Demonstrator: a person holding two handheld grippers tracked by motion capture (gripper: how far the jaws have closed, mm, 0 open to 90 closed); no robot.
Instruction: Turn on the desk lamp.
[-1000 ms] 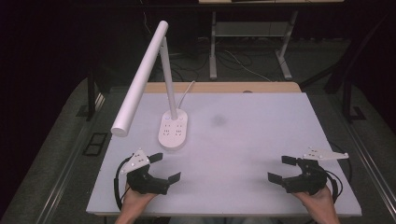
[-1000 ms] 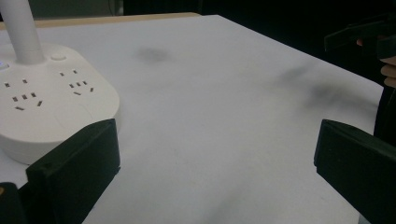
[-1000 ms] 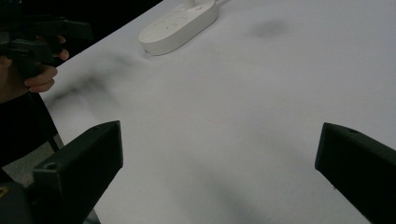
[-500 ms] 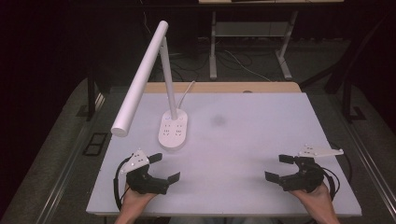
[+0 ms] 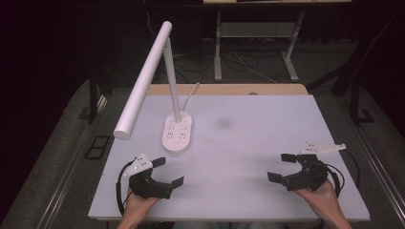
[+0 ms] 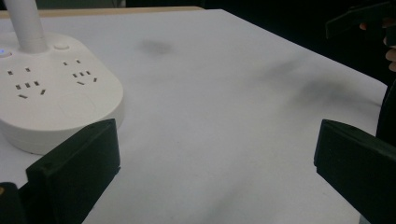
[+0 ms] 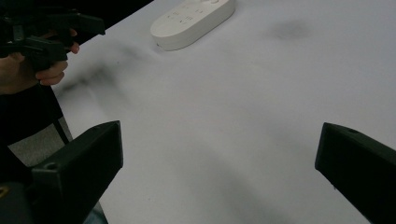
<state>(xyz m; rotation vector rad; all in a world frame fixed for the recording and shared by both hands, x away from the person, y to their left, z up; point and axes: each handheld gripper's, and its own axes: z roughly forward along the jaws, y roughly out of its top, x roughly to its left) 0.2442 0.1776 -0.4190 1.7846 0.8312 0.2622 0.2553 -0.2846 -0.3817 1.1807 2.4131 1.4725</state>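
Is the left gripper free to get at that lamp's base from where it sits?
Probably yes. The left gripper has its jaws open, just in front of the lamp base, with bare table between them and nothing blocking.

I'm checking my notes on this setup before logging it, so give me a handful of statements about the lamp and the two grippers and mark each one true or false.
1. The white desk lamp stands on the left half of the table. True.
2. The left gripper is clamped on the lamp's base. False: its jaws stand wide apart with nothing between them, and the base lies just beyond them.
3. The right gripper is open and holds nothing. True.
4. The lamp's base carries several plug sockets. True: the left gripper view shows the slots.
5. The lamp's long tube head lies flat on the table. False: it is raised on the upright stem and slopes down toward the table's left edge.
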